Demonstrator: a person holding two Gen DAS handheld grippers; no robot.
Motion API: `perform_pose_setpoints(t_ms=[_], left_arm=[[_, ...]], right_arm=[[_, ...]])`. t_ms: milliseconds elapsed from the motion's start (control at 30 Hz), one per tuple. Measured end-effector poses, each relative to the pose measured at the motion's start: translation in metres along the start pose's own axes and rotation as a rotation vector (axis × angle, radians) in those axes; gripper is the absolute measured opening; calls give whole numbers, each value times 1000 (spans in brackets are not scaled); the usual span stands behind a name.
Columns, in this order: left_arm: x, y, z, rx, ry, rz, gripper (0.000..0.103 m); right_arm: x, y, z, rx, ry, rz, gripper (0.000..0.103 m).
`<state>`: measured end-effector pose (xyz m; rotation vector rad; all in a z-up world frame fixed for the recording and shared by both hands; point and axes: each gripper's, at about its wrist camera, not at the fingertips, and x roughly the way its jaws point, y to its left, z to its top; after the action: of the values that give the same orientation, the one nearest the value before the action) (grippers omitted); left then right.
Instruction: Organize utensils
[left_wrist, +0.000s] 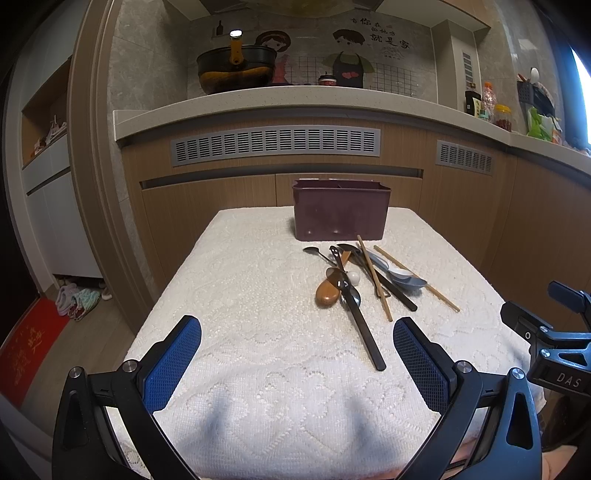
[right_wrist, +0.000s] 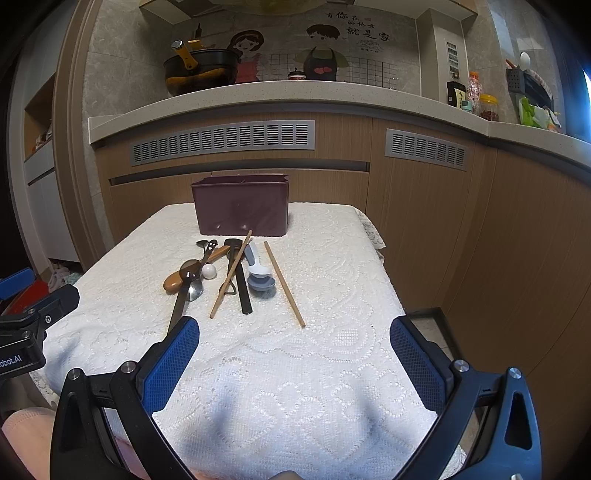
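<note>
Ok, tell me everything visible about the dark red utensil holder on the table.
The utensil holder is a dark maroon rectangular box, plastic-looking, standing upright at the far end of the white lace tablecloth. Its open top shows a divider splitting it into compartments; nothing sticks out above the rim. Two small dimples mark its front near the base. The chopstick tip reaches close to its front.

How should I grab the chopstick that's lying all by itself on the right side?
Grip the lone chopstick near its middle, coming straight down from above with the right gripper, whose jaws are open. It lies flat on the tablecloth, clear of the pile, so turn the jaws to close across its thin width, not along it.
</note>
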<state>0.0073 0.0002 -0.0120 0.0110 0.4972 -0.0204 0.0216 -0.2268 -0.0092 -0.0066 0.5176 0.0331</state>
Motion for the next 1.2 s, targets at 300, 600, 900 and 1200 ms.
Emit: perform_pose_setpoints(t_ms=[300, 600, 900, 1200], left_arm=[[0, 0, 0, 0, 1, 0, 103], [0, 0, 1, 1, 2, 0, 103], [2, 1, 0, 6, 18, 0, 103], [29, 0, 13, 36, 89, -46, 103]], right_arm=[[0, 0, 0, 1, 1, 1, 103], [0, 0, 0, 1, 0, 0, 103], [0, 0, 0, 1, 1, 0, 103], [14, -1, 7, -25, 5, -23, 103]])
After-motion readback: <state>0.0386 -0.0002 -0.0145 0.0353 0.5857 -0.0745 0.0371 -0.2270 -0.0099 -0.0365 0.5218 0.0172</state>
